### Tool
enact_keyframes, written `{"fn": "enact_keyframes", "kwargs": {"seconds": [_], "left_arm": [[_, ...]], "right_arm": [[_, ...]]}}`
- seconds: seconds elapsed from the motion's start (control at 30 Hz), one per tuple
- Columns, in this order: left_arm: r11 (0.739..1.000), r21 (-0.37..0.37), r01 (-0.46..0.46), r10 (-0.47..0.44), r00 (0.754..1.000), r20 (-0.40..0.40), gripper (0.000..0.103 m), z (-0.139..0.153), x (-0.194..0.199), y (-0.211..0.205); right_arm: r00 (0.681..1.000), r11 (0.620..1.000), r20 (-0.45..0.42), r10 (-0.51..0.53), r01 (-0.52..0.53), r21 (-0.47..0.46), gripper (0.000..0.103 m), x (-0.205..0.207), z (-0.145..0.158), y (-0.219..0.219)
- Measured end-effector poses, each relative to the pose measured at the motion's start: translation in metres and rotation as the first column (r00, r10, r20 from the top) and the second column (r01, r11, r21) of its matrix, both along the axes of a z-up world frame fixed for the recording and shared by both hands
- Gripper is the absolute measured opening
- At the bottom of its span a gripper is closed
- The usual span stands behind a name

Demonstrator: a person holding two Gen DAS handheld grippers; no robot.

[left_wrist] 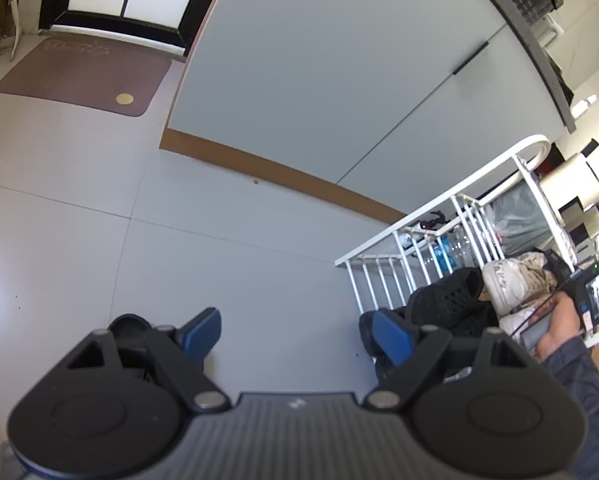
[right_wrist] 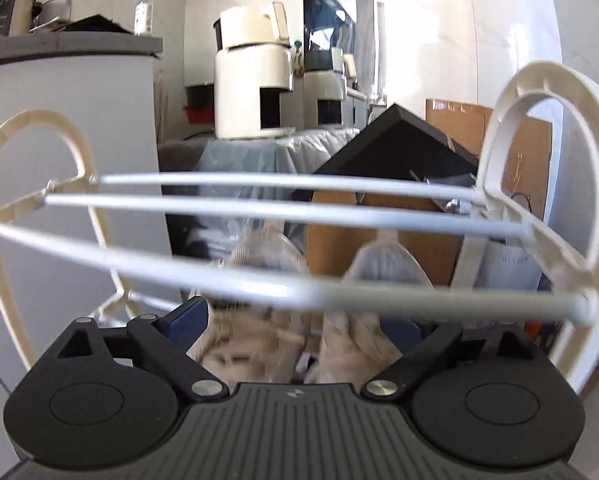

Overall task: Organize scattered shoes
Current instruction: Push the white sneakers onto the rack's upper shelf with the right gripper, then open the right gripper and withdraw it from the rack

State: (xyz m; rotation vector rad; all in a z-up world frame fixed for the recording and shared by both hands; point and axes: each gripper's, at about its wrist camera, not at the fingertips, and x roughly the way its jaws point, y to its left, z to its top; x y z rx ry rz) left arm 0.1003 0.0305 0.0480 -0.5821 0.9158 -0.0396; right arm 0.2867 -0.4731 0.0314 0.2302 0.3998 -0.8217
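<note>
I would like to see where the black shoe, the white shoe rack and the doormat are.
black shoe [left_wrist: 447, 296], left wrist view, on its knit upper.
white shoe rack [right_wrist: 259, 212], right wrist view, on a top rail.
doormat [left_wrist: 79, 76], left wrist view, on its middle.

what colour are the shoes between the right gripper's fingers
Beige, cream-white shoes on the white rack; right wrist view shows them best.

two beige shoes [right_wrist: 259, 320], one rack [right_wrist: 259, 208]

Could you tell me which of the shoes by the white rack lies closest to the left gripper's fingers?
The black mesh shoe, just beyond the left gripper; the beige shoes lie further off on the rack.
</note>
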Motion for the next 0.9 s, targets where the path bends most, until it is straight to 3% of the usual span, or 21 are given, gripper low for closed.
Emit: {"fn": "enact_keyframes", "kwargs": {"seconds": [0.27,0.4,0.67,0.77,0.9], "left_arm": [[0.999,0.007,-0.048,0.048,0.999,-0.002,0.085,0.002,-0.012,0.025],[0.998,0.019,-0.063,0.063,0.998,-0.009,0.085,0.002,-0.022,0.032],[0.999,0.038,-0.034,0.034,0.999,-0.015,0.086,0.004,-0.042,0.027],[0.997,0.077,-0.018,0.019,1.0,-0.015,0.086,0.003,-0.048,0.021],[0.998,0.064,0.024,-0.023,0.999,-0.023,0.086,0.001,-0.048,0.017]], "right_arm": [[0.99,0.989,-0.04,0.138,-0.14,-0.044,0.096,-0.045,0.001,0.034],[0.978,0.978,-0.031,0.208,-0.208,-0.002,0.096,-0.075,0.0,0.038],[0.955,0.955,0.007,0.297,-0.297,0.016,0.096,-0.129,0.007,0.041],[0.942,0.943,0.043,0.332,-0.332,0.006,0.096,-0.156,0.017,0.041],[0.92,0.922,0.075,0.385,-0.387,0.017,0.096,-0.181,0.029,0.037]]}}
